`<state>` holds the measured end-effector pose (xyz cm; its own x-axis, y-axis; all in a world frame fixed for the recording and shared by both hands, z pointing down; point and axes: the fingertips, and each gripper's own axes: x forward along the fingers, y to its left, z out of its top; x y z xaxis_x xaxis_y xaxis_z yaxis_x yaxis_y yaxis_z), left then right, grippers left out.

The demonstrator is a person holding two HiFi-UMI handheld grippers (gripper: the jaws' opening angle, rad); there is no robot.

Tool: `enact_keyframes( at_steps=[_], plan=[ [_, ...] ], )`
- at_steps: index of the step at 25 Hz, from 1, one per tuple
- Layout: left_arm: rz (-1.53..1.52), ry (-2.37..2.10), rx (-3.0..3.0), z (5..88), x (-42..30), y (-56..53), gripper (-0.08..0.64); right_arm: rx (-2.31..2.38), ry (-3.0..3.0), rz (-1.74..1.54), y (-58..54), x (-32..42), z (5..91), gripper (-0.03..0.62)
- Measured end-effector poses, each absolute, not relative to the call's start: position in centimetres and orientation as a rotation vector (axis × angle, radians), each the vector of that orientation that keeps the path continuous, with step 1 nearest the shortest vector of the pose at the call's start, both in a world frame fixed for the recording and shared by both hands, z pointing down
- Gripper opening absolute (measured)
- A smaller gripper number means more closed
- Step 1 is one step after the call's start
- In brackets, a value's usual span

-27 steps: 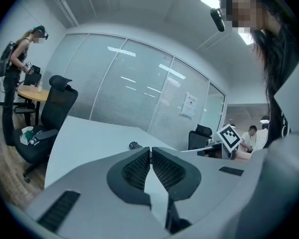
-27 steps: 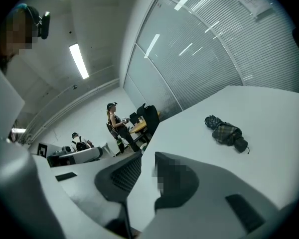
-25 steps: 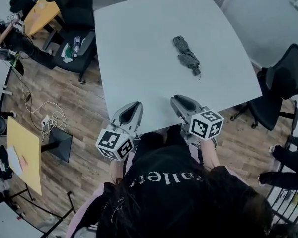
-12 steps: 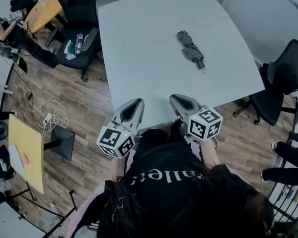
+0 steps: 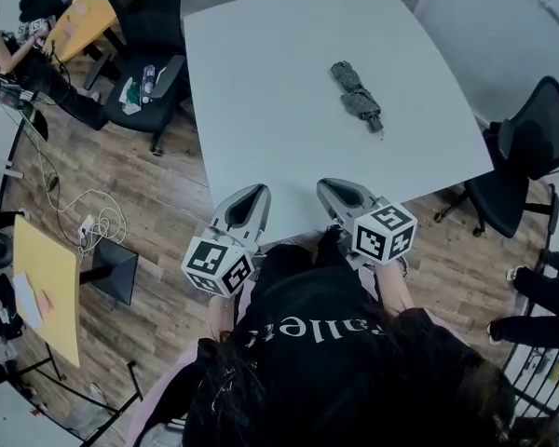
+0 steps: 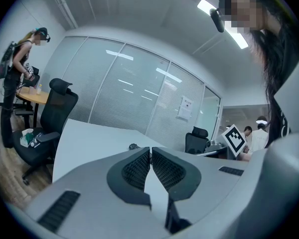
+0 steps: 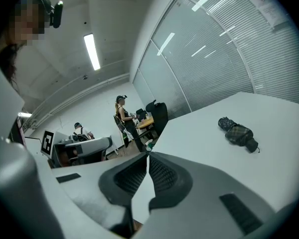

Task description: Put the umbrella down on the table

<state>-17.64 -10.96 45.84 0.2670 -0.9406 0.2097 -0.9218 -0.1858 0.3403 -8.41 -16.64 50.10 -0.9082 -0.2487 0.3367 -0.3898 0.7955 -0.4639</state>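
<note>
A folded dark grey umbrella (image 5: 356,95) lies flat on the white table (image 5: 279,110), right of its middle; the right gripper view shows the umbrella (image 7: 237,132) well ahead and to the right. My left gripper (image 5: 252,197) is held over the table's near edge, jaws shut with nothing between them (image 6: 150,157). My right gripper (image 5: 328,189) hovers beside it at the same edge, also shut and empty (image 7: 147,161). Both are far from the umbrella. In the left gripper view only a dark tip of the umbrella (image 6: 134,146) shows above the jaws.
Black office chairs stand at the far left (image 5: 144,59) and at the right (image 5: 531,147) of the table. Cables (image 5: 84,222) and a yellow board (image 5: 47,287) lie on the wooden floor at left. Other people stand by a desk (image 6: 32,96) at far left.
The umbrella sits slightly higher and further right in the head view than a second ago, from the camera shifting. Both grippers stay near the table's front edge.
</note>
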Motion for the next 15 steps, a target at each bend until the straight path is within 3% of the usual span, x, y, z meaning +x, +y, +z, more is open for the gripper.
enact_keyframes(
  at_steps=[15],
  plan=[
    [-0.073, -1.682, 2.14, 46.4, -16.9, -12.1, 0.026, 0.497, -2.706, 0.788, -17.8, -7.3, 50.6, 0.031]
  ],
)
